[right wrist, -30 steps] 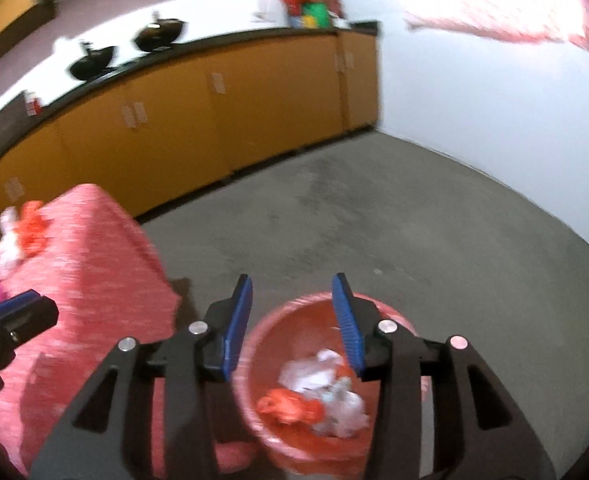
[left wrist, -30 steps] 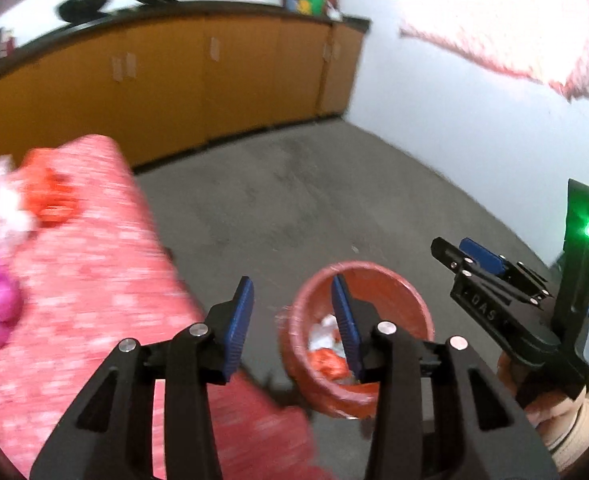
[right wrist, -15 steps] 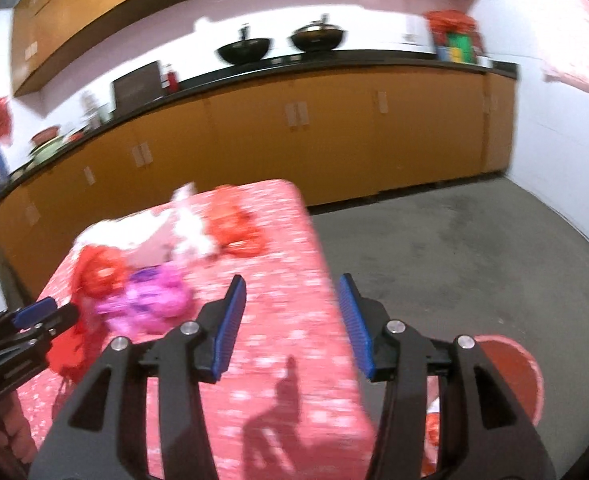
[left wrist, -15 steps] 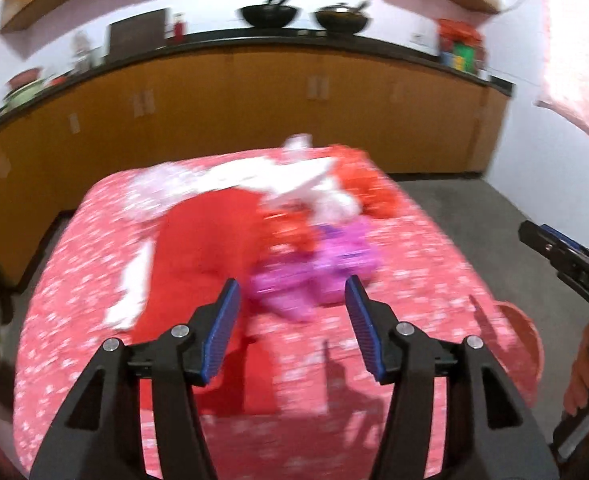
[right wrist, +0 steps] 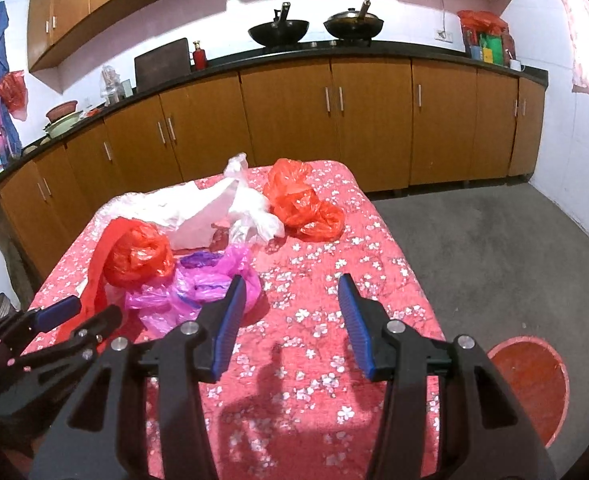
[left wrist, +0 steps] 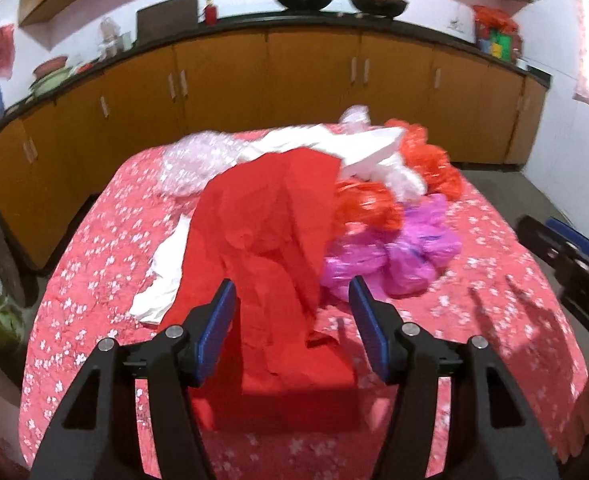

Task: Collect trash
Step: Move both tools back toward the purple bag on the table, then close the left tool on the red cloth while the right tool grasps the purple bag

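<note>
1. While both claws hang over the floral worktop (right wrist: 334, 280), the left claw (left wrist: 292, 320) gapes wide and empty above the red paper sheet (left wrist: 270, 216).
2. Right claw (right wrist: 290, 320) spread wide, empty, just beside the pink bag (right wrist: 198, 284).
3. Red bin (right wrist: 534, 384) on the floor, right.

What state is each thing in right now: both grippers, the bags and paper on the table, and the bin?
left gripper: open, empty, over the red paper.
right gripper: open, empty, above the table.
red paper: crumpled, draped over the pile.
pink bag: crumpled, on the table.
orange bag: crumpled, at the far end.
white bag: crumpled, beside the orange bag.
red bin: upright, on the floor.
</note>
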